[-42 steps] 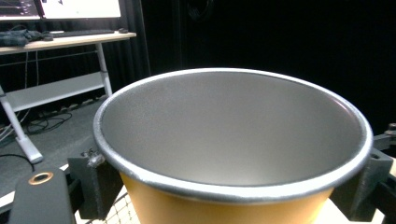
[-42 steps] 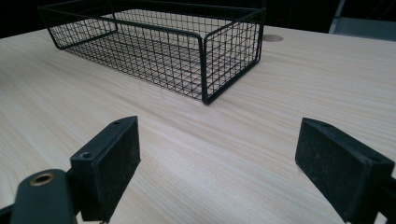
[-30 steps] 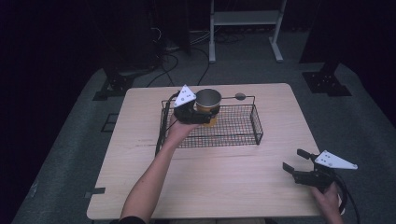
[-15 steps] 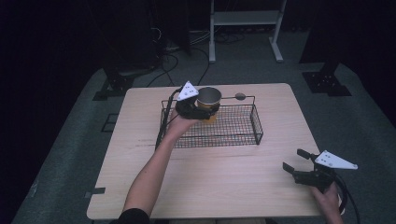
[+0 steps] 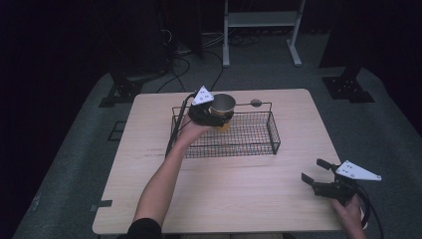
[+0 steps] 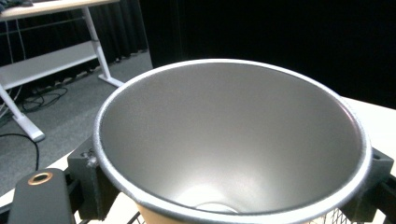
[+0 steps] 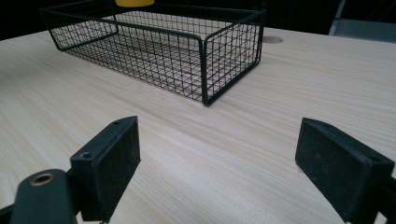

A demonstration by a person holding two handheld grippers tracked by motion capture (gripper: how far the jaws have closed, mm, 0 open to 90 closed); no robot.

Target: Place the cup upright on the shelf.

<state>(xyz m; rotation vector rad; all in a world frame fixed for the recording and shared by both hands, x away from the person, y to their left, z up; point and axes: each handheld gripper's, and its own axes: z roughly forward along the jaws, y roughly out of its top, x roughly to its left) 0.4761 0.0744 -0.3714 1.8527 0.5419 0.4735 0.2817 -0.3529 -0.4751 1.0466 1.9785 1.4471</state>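
Yellow paper cup (image 5: 222, 105) with silver lining clamped by left gripper (image 5: 209, 115) above wire basket (image 5: 259, 144) far-left corner. Right gripper (image 5: 324, 180) held spread wide, nothing grasped, low over wooden table (image 5: 239, 199).

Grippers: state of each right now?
Left tool: shut on the cup, over the wire basket.
Right tool: open, holding nothing.
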